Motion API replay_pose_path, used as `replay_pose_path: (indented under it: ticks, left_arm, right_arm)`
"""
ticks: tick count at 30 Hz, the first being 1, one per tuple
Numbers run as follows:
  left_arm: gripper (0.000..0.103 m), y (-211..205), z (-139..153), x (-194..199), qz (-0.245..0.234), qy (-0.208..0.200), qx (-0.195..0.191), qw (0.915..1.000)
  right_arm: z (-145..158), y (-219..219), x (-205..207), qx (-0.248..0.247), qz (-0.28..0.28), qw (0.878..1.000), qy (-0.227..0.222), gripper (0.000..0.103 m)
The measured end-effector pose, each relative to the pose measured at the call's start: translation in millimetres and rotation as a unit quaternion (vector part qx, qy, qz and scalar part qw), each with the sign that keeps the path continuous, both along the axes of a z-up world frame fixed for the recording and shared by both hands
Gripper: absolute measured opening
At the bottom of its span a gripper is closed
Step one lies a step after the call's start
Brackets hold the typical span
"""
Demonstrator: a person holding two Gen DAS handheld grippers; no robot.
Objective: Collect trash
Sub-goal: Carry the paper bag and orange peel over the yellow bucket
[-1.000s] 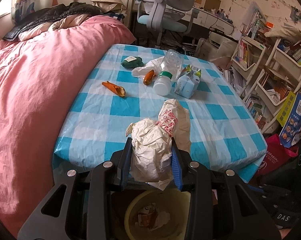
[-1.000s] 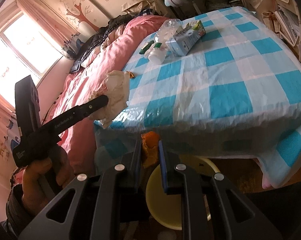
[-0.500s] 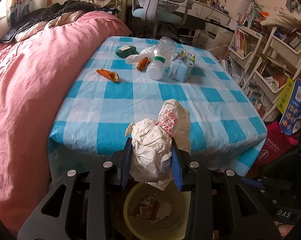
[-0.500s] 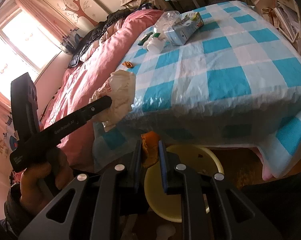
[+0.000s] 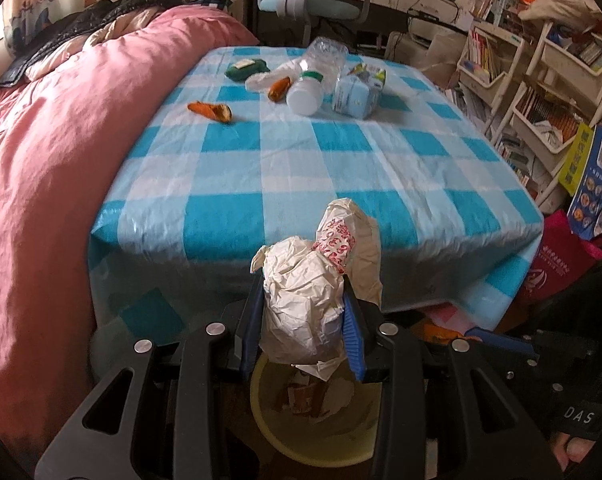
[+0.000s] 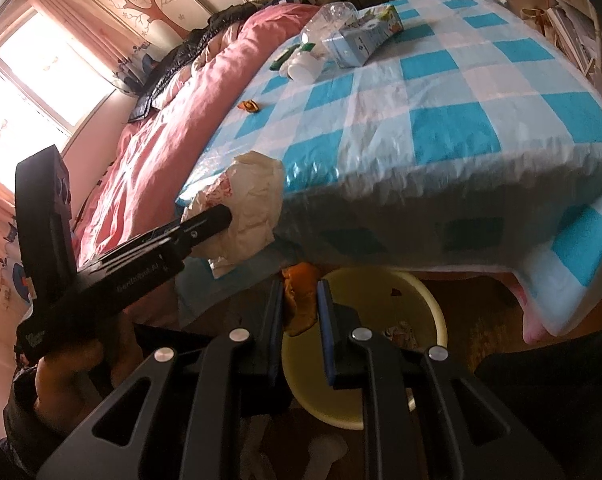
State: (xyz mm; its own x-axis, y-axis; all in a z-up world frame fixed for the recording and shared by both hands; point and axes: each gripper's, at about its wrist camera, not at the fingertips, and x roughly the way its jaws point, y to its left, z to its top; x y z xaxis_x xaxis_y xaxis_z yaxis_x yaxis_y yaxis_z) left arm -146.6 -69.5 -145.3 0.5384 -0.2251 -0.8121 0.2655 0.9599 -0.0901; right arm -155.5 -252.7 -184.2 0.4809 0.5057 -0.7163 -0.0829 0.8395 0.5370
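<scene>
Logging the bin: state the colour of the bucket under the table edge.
Pale yellow bucket, clearest in the right wrist view.

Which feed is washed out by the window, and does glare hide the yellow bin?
Right wrist view: the window blows out the upper left, and the yellow plastic bin sits in shade under the table, still readable. Left wrist view: even light, fisheye bending at the edges.

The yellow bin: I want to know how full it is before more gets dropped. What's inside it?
Inside the yellow bin lie a few paper and wrapper scraps over a mostly bare bottom. The crumpled paper bag in the left gripper hides part of it.
</scene>
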Motion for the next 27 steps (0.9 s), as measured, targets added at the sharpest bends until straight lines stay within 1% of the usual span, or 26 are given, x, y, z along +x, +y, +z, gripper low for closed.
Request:
replay_pose_path:
  ticks: [11, 27]
  left_arm:
    - [0.034, -10, -19, -13, -0.015, 0.032, 0.026, 0.9990]
    - [0.034, -16, -39, -19, -0.027, 0.074, 0.047, 0.9958]
  right_arm:
    - [-7, 4, -3, -0.010, 0.006, 1.000, 0.016, 0.018]
    - [-22, 11, -4, -0.028, 0.018, 0.998, 0.043, 0.018]
